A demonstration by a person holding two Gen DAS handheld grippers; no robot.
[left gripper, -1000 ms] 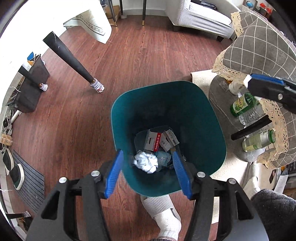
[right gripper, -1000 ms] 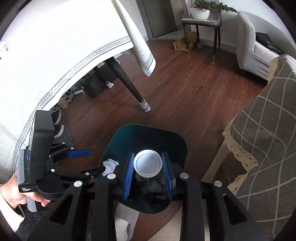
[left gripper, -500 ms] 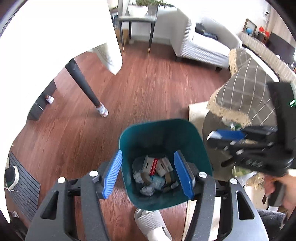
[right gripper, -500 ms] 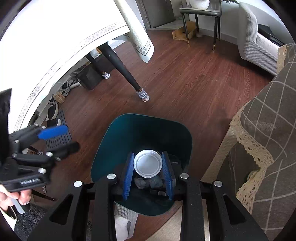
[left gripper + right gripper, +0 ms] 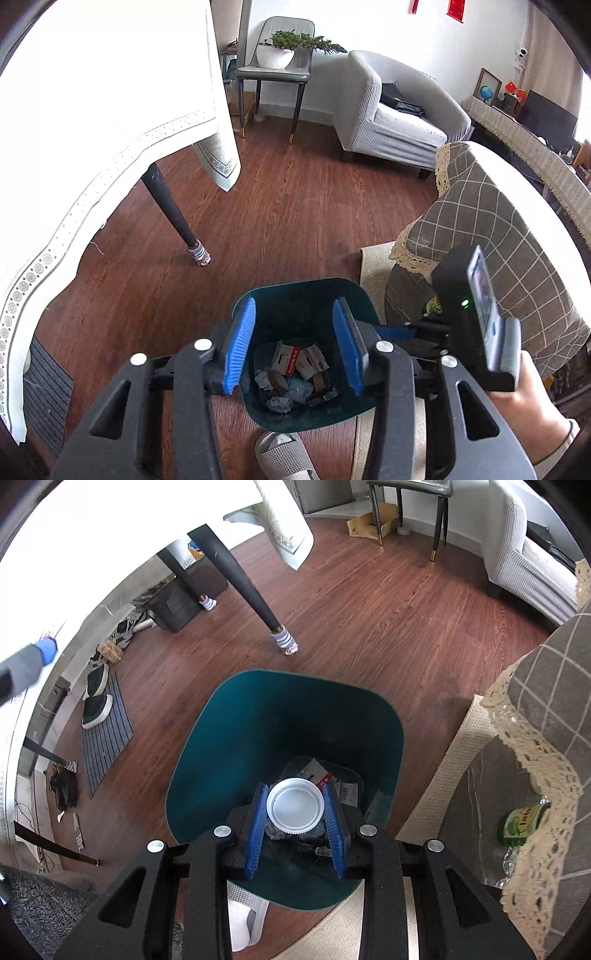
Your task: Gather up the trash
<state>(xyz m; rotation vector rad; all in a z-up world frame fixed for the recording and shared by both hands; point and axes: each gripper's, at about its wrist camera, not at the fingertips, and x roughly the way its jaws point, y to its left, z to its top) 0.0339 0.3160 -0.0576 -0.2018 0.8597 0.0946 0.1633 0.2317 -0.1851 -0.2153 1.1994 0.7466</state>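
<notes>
Right gripper (image 5: 297, 843): jaws narrowed on a white lid (image 5: 295, 806), pinching it by the rim, flat face toward the camera. Lid is hanging over the open teal bin (image 5: 229, 746), above the paper scraps at the bottom.

Left gripper (image 5: 295, 349): jaws standing wide, gripping nothing, framing the bin (image 5: 295, 295) from higher up.

Left view only: crumpled paper and a red-and-white card packet (image 5: 286, 362) are lying in the bin; the right hand (image 5: 524, 402) is wrapping its handle.

Right view only: a green bottle (image 5: 522, 825) is showing under the lace cloth (image 5: 535, 768), beside the bin.
</notes>
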